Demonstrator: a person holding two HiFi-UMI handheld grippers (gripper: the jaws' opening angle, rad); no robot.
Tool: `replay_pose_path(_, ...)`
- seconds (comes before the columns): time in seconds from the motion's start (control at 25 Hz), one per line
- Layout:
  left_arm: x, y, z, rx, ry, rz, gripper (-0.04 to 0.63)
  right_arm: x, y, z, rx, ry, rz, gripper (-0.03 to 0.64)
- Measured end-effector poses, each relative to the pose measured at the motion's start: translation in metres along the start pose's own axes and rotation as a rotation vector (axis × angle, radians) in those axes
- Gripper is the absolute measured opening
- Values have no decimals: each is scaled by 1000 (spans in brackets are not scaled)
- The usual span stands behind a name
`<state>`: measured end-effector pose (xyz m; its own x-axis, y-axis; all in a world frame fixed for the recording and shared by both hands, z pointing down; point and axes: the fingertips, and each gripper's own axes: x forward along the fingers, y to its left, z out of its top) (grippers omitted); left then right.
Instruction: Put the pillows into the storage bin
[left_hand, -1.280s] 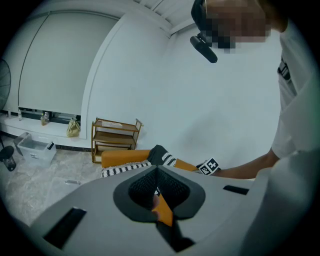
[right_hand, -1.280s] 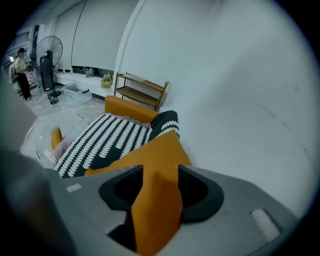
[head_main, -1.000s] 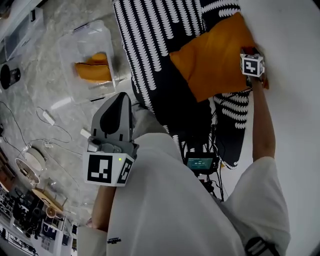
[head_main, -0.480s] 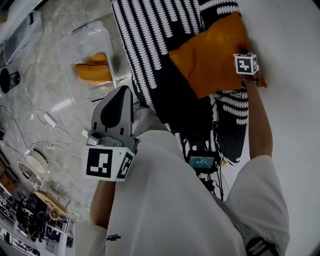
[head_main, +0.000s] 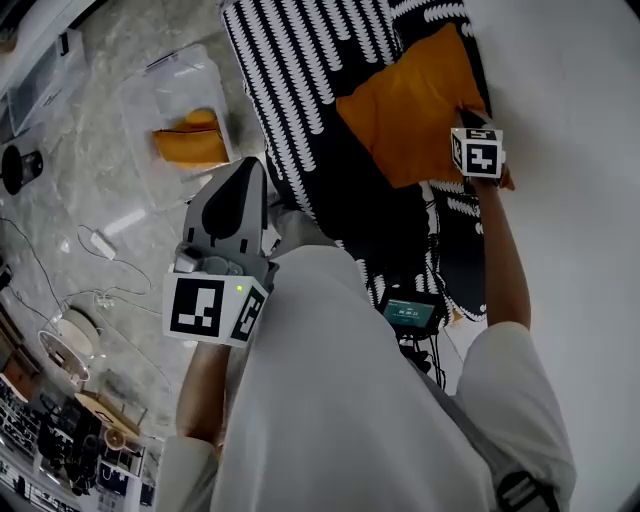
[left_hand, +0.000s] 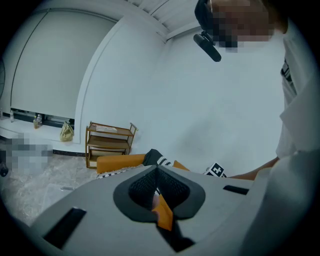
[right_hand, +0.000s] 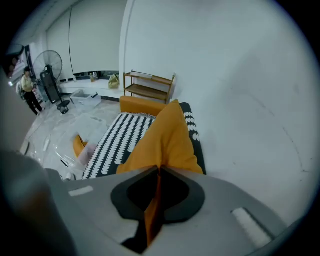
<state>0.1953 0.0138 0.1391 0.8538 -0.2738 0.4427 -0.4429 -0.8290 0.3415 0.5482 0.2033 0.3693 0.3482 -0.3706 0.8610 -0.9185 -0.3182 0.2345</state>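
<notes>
Far left, the clear plastic storage bin (head_main: 190, 72) sits on the pale marbled floor (head_main: 70, 215) with one folded orange pillow (head_main: 188, 143) already inside. That one's done.

Your left gripper (head_main: 243, 195) hangs just near of the bin, fingers drawn together. No pillow hangs from it, and it has hardly shifted in the last second.

Moving right, the black-and-white patterned sofa cover (head_main: 300, 80) carries the second square orange pillow (head_main: 410, 110).

Here's the change: your right gripper (right_hand: 159, 172) stood wide open a second ago at the pillow's right edge, by the white wall (head_main: 570, 150). Now the fingers have snapped shut on that edge. In the right gripper view the orange fabric is pinched thin between them and rises ahead in a ridge. The hand has also come leftward and nearer, and the pillow is trailing with it.

So I'd say the pick is made and the carry has begun. You've got only a thin pinch of fabric, so the pillow will likely dangle and swing. The bin is well apart to the left, across the whole sofa. Carry it over the left gripper and clear of the bin's wall before you let go.
</notes>
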Motion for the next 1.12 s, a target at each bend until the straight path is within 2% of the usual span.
replay_pose_path(0.2,-14,-2,8,8,-33,-9,2,-28,45,10,44,-24,76,20)
replay_pose_path(0.44,-33,6,6,-3,-66,1,2,-54,88,20,32,-75,96,20)
replay_pose_path(0.84,-72,30,14,-44,-144,49,2,-103,150,68,-114,-164,155,20)
replay_pose_path(1.12,-118,55,7,-86,-191,105,2,-134,211,116,-151,-260,262,20)
